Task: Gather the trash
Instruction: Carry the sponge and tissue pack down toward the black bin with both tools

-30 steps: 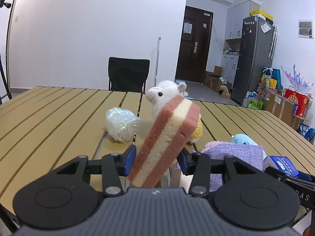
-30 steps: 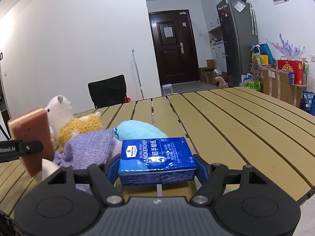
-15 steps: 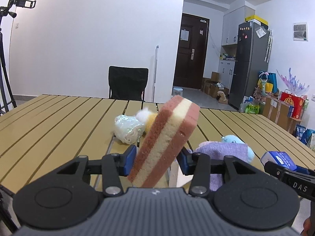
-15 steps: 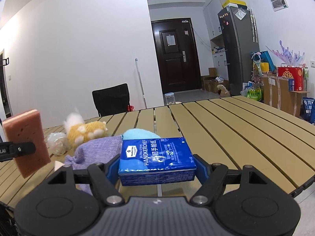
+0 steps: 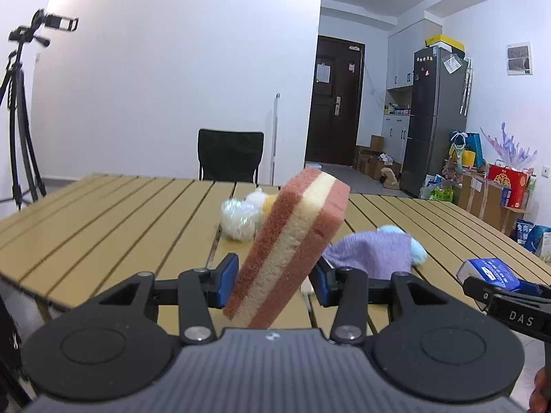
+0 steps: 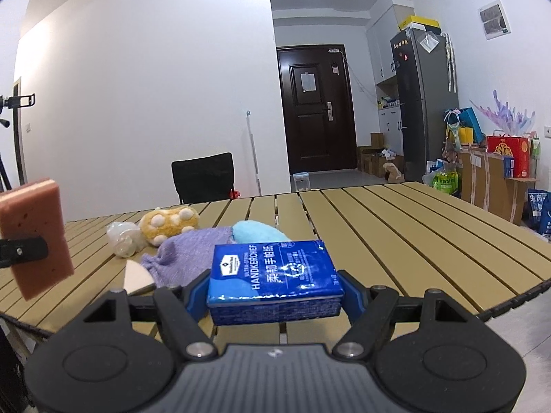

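Note:
My left gripper point(image 5: 273, 284) is shut on a pink-and-cream layered sponge point(image 5: 289, 251) and holds it tilted above the near edge of the slatted wooden table point(image 5: 103, 220). The sponge also shows at the left of the right wrist view point(image 6: 36, 232). My right gripper point(image 6: 275, 296) is shut on a blue handkerchief tissue pack point(image 6: 273, 280), seen too in the left wrist view point(image 5: 489, 273). A crumpled clear plastic wad point(image 5: 237, 220) lies mid-table, also in the right wrist view point(image 6: 122, 239).
On the table lie a purple cloth point(image 6: 187, 258) over a light blue plush point(image 6: 256, 232), a toppled yellow-and-white plush toy point(image 6: 168, 225) and a cream wedge point(image 6: 136, 275). A black chair point(image 5: 230, 155) stands behind. A tripod point(image 5: 20, 117) stands at left, a fridge point(image 6: 425, 106) at right.
Both grippers have pulled back and risen from the table with the sponge and tissue pack still held. The plush toy that stood upright now lies toppled beside the plastic wad.

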### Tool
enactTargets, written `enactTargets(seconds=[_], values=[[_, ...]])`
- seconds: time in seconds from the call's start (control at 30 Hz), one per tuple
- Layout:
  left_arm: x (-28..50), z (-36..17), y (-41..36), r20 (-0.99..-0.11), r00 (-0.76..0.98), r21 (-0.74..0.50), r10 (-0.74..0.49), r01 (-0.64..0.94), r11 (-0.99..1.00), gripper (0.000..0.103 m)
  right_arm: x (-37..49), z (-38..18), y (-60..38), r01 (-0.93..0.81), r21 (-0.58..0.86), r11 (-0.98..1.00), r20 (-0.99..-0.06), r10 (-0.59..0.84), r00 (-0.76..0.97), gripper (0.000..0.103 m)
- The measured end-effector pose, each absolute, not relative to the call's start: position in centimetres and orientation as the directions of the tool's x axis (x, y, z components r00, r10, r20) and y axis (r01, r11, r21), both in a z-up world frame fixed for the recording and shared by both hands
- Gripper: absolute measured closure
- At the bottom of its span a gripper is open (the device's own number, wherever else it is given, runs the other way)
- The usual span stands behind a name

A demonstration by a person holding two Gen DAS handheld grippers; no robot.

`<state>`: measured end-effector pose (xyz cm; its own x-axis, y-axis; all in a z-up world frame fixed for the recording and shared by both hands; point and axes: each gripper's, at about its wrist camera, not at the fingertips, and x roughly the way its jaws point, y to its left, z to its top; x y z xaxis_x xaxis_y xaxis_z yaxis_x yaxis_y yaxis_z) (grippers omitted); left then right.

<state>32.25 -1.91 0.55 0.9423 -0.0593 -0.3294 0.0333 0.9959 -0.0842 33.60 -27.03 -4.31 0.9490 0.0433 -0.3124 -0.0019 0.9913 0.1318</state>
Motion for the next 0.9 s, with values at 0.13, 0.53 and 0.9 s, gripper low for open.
enactTargets(seconds=[0.13, 0.53, 0.9], values=[[30.1, 0.2, -1.2, -0.340, 0.938, -0.104, -0.064, 0.030, 0.994, 0.058, 31.6, -4.7, -26.7, -0.005, 0.137, 0.991, -0.323, 0.049, 0.945, 0.029], [24.3, -1.0, -0.8, -0.363, 0.928, -0.089, -0.088, 0.059, 0.994, 0.058, 24.8, -7.7, -25.2, -0.021, 0.136, 0.991, -0.403, 0.075, 0.912, 0.029], [20.4, -4.0, 0.3, -0.440, 0.897, -0.045, -0.036, 0.018, 0.999, 0.058, 19.9, -10.4, -25.0, -0.023, 0.157, 0.987, -0.490, 0.098, 0.866, 0.029]])
